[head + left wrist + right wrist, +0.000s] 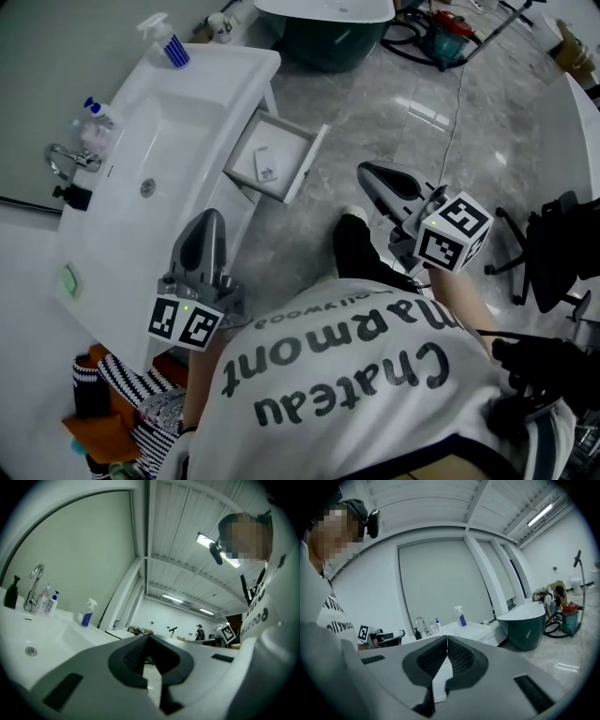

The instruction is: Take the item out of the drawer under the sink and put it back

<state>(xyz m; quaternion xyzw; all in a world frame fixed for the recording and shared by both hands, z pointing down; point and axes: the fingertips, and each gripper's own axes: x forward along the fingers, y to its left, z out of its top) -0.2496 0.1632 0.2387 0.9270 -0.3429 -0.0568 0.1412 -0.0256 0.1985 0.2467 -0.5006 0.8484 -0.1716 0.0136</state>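
well, closest in, the left gripper (208, 223) hangs at the person's side, just beside the vanity front. its jaws are pressed together with nothing between them; the left gripper view shows the pads meeting, with only the basin and the room beyond. the right gripper (370, 173) is held out over the grey floor, its jaws likewise closed flat on each other and empty.

both are well apart from the drawer (307, 169), which stands pulled out from under the sink (202, 84). a small white item (265, 164), a flat packet or card as far as i can tell, lies on the drawer's floor.

so the opening of the drawer is done and the item sits inside it. these views cannot say whether it has yet to be lifted out or is already back in place. either way neither gripper holds it, and the drawer is not yet pushed shut.

further off, a spray bottle (169, 45) stands on the sink's far corner, with a dark green bathtub (323, 42) beyond.
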